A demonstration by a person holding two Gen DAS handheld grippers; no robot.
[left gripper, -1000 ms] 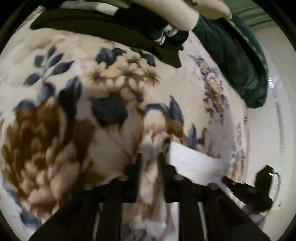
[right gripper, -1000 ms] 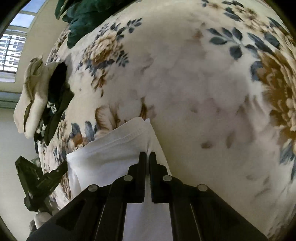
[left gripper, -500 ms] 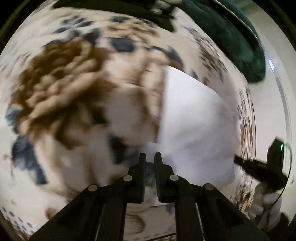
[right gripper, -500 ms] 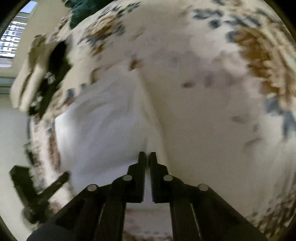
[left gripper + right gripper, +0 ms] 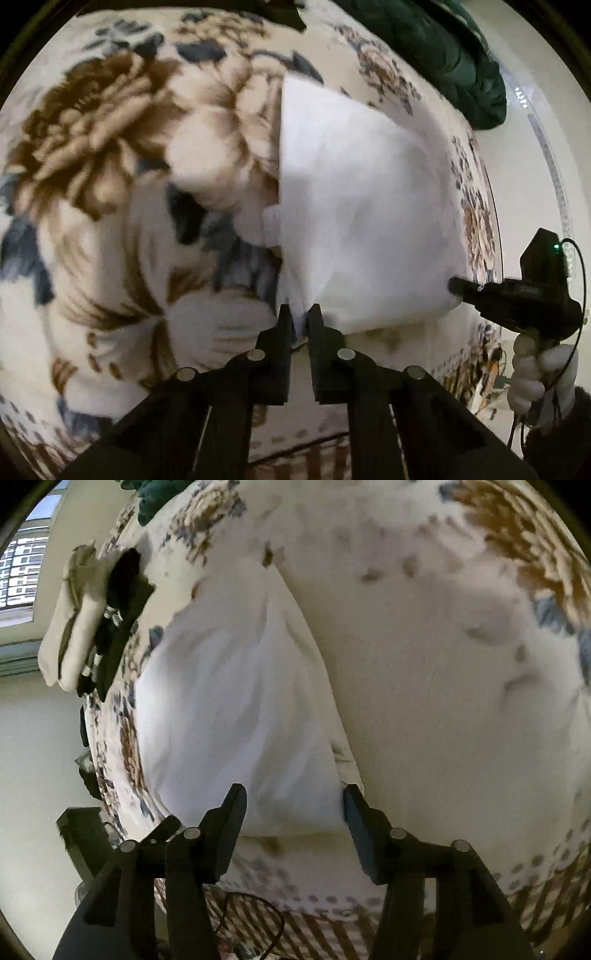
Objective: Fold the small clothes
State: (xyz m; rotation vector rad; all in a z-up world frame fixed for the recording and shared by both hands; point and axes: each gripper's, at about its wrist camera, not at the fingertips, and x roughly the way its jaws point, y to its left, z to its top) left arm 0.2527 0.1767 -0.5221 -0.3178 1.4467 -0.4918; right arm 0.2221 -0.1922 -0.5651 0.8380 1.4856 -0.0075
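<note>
A white garment (image 5: 362,206) lies folded flat on a floral blanket (image 5: 110,177). My left gripper (image 5: 299,312) is shut on the garment's near left corner. In the right wrist view the same white garment (image 5: 229,720) fills the middle. My right gripper (image 5: 293,794) is open, its fingers standing either side of the garment's near edge and holding nothing. The right gripper (image 5: 458,286) also shows in the left wrist view, at the garment's right corner.
A dark green quilt (image 5: 436,48) is bunched at the far right of the bed. A stack of folded cream and black clothes (image 5: 92,620) sits at the far side. The blanket's near edge (image 5: 369,904) drops off just below the garment.
Both grippers drew the white garment back toward the bed's near edge and laid it flat. My right gripper has opened and let go; the left stays shut on its corner.
</note>
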